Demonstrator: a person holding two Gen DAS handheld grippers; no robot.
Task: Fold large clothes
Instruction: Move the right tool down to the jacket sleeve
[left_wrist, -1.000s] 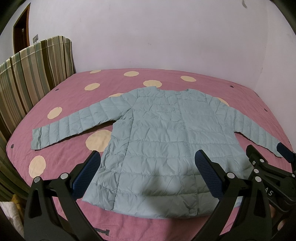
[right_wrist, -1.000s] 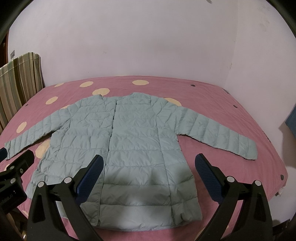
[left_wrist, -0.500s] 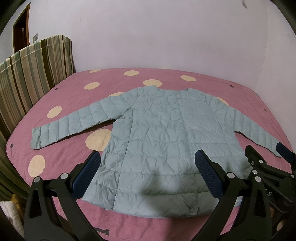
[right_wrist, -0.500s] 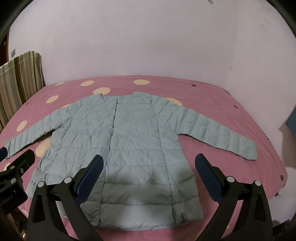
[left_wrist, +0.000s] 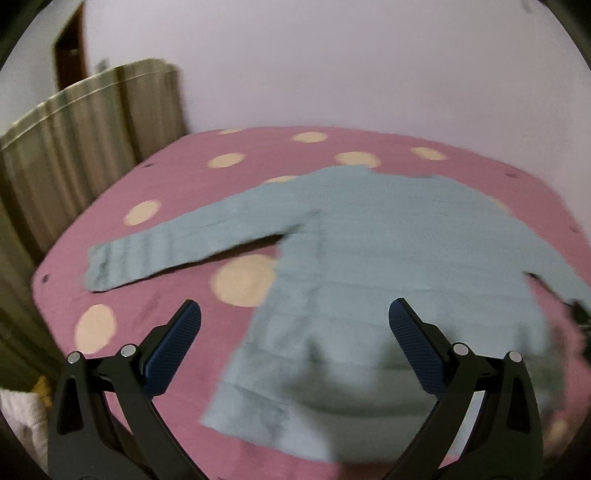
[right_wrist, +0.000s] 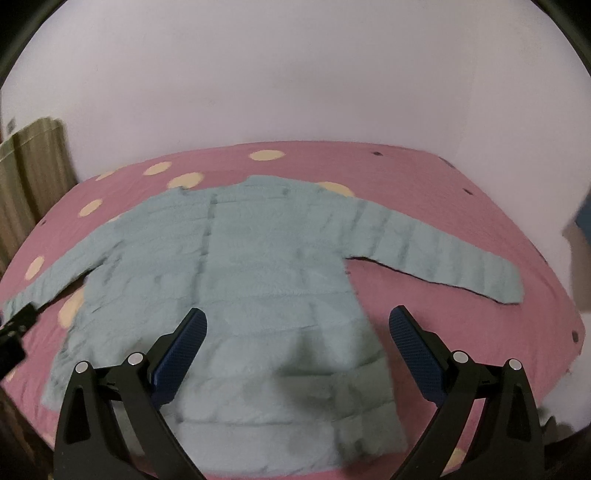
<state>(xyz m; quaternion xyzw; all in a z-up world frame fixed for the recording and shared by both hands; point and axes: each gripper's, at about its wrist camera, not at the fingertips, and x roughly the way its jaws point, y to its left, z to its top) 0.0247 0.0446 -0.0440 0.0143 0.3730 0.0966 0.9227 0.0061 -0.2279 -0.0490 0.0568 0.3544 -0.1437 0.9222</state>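
A pale blue-green quilted jacket (left_wrist: 388, 266) lies flat on the bed with both sleeves spread out; it also shows in the right wrist view (right_wrist: 251, 280). Its left sleeve (left_wrist: 177, 247) reaches toward the bed's left side and its right sleeve (right_wrist: 443, 254) toward the right side. My left gripper (left_wrist: 293, 325) is open and empty, above the jacket's lower left hem. My right gripper (right_wrist: 297, 328) is open and empty, above the lower middle of the jacket. Both views are blurred by motion.
The bed has a pink cover with cream dots (left_wrist: 236, 158). A striped headboard or cushion (left_wrist: 85, 140) stands at the left. White walls close the back and right (right_wrist: 517, 129). The left gripper's body shows at the left edge of the right wrist view (right_wrist: 14, 332).
Both cameras have swung: the left one to the left, so the left sleeve sits nearer the centre, and the right one to the right. Both grippers stay open. The jacket has not moved.
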